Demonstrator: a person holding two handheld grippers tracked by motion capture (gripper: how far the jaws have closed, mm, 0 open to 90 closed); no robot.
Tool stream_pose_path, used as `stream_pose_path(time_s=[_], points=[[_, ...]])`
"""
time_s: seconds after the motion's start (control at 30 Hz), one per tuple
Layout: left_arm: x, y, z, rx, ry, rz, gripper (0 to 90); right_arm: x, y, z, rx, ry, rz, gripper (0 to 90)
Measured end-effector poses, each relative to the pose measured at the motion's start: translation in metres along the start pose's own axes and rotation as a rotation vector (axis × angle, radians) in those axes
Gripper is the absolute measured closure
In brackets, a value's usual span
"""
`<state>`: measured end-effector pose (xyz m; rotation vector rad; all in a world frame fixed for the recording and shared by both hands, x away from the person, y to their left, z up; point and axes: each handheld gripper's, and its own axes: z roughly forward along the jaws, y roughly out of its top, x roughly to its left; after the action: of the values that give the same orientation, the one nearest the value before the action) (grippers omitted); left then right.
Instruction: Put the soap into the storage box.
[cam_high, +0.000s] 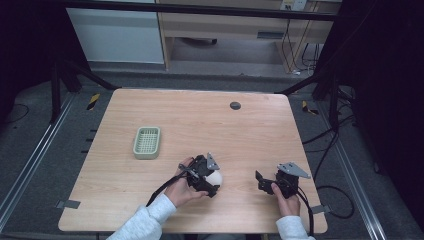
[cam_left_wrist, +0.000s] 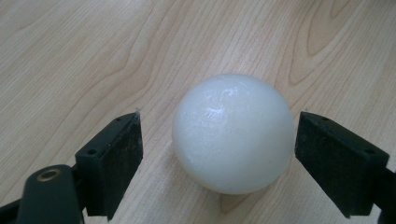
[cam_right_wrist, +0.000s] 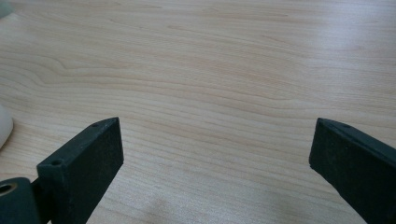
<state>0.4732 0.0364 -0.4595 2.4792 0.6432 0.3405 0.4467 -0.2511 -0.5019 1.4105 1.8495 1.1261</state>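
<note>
A white ball (cam_high: 216, 176) (cam_left_wrist: 233, 133) rests on the wooden table (cam_high: 200, 120), near its front edge. My left gripper (cam_high: 212, 181) (cam_left_wrist: 218, 140) is open with one jaw on each side of the ball; a small gap shows at the left jaw, and the right jaw is very near the ball's side. To the right of it, my right gripper (cam_high: 259, 181) (cam_right_wrist: 215, 144) stands open over bare wood, its jaws wide apart and pointing left toward the ball. An edge of the ball (cam_right_wrist: 3, 126) shows at the far left of the right gripper view.
A pale green slatted basket (cam_high: 147, 142) lies on the left part of the table. A small dark round cap (cam_high: 235, 105) sits near the back edge. Black cables trail from both grippers toward the front edge and down the right side.
</note>
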Motion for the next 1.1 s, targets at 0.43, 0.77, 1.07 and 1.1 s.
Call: stream_pose_path(time_s=[0.43,0.77,1.07,1.1], points=[[-0.003,0.003,0.015,0.046,-0.016,0.015,15.0,0.0,0.0,0.0,0.003,0.002,0.002,3.3],[-0.005,0.004,0.022,0.069,-0.023,0.015,16.9,0.0,0.0,0.0,0.004,0.004,0.004,3.3],[-0.003,0.005,0.024,0.074,-0.027,0.011,20.3,0.0,0.0,0.0,0.003,0.001,0.002,3.3],[-0.004,0.005,0.024,0.074,-0.029,0.011,20.7,0.0,0.0,0.0,0.005,0.004,0.005,3.3]])
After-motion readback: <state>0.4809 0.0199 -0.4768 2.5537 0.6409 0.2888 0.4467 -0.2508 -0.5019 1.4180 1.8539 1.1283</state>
